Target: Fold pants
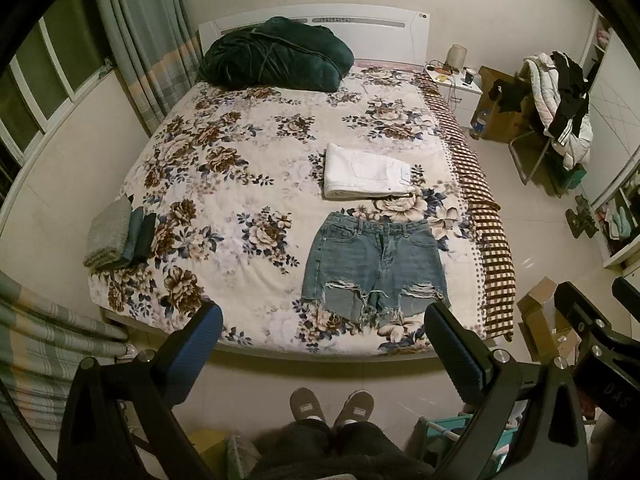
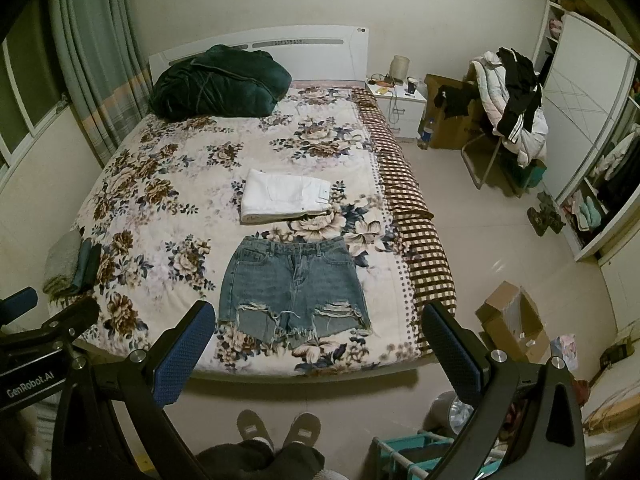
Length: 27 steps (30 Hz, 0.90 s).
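Centrally, one pair of denim shorts (image 1: 376,266) lies flat below one folded white pair (image 1: 366,172); left gripper (image 1: 322,344) and right gripper (image 2: 318,344) hover spread, bases cut off.

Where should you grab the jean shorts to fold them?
Probably the two frayed hem corners of the shorts, coming from the foot of the bed. They lie flat, waistband away from you, hems nearest both open grippers, left and right. Pinch each outer corner, then lift toward the waistband.
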Each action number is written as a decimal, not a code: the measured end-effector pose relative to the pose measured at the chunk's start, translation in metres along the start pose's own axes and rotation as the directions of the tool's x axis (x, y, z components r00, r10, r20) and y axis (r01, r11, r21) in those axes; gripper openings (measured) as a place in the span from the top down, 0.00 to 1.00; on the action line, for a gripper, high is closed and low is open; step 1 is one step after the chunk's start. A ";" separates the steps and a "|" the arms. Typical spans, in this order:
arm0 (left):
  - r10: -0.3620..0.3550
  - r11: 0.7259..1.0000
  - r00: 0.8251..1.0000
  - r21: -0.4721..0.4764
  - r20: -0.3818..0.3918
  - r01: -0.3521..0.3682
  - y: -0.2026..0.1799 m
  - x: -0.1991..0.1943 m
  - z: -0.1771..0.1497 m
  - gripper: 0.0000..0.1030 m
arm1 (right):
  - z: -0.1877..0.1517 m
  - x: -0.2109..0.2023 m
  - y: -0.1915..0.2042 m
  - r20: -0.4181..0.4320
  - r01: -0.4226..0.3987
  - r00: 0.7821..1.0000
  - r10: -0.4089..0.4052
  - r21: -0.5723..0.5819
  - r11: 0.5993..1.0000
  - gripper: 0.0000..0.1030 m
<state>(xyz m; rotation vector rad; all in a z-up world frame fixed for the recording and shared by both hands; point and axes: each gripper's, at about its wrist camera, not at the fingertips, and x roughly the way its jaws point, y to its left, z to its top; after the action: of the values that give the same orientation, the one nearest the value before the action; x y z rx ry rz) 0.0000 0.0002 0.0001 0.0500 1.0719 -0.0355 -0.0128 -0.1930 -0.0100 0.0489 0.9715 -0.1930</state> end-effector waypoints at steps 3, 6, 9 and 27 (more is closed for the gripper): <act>-0.002 1.000 1.000 0.000 0.000 0.002 0.000 0.000 0.000 0.00 | 0.000 0.000 -0.001 -0.001 -0.001 1.000 0.001 0.000 1.000 0.00; -0.003 1.000 1.000 0.000 0.001 0.003 0.000 0.001 0.000 0.00 | 0.000 -0.001 -0.001 -0.001 -0.001 1.000 0.001 0.000 1.000 0.00; -0.002 1.000 1.000 0.001 0.002 0.002 0.000 0.001 0.000 0.00 | 0.000 -0.002 -0.001 -0.001 -0.003 1.000 0.003 -0.001 1.000 0.00; -0.004 1.000 1.000 -0.002 0.008 0.004 -0.005 -0.002 0.005 0.00 | -0.001 -0.008 0.000 0.000 -0.005 1.000 0.005 0.000 1.000 0.00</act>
<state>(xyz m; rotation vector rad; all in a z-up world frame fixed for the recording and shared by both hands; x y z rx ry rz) 0.0029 -0.0049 0.0038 0.0456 1.0639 -0.0385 -0.0179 -0.1918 -0.0038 0.0511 0.9714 -0.1884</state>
